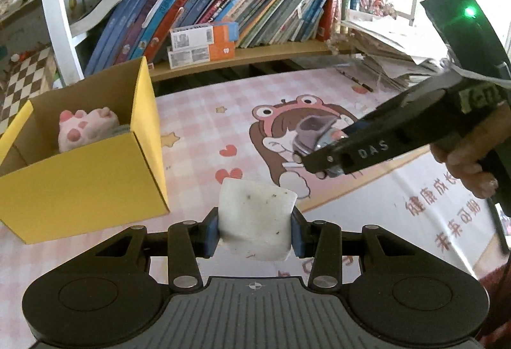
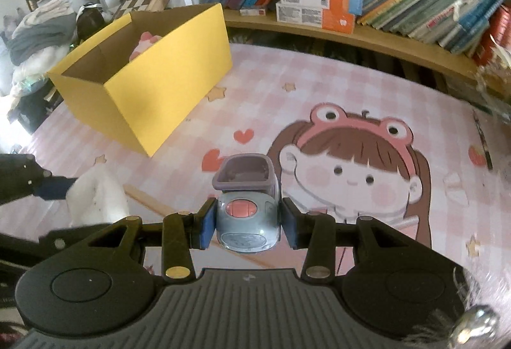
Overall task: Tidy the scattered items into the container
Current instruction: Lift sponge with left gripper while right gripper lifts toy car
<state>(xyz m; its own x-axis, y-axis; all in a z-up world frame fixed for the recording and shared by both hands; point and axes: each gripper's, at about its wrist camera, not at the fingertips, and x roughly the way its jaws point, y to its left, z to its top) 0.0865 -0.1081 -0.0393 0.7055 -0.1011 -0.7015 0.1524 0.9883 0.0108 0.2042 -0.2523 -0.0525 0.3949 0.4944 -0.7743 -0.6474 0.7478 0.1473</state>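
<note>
My left gripper is shut on a white, speckled sponge block, held low over the pink mat just right of the yellow cardboard box. A pink paw plush lies inside that box. In the right wrist view, my right gripper is shut on a grey-blue toy car with a pink button and a purple open tub at its front. The left wrist view has the right gripper entering from the right, the toy car partly hidden behind its fingers. The box stands ahead and to the left.
The pink checked mat with a cartoon girl covers the table. A low shelf of leaning books and two orange-white cartons run along the back. Stacked papers sit at back right. A hand grips the right tool.
</note>
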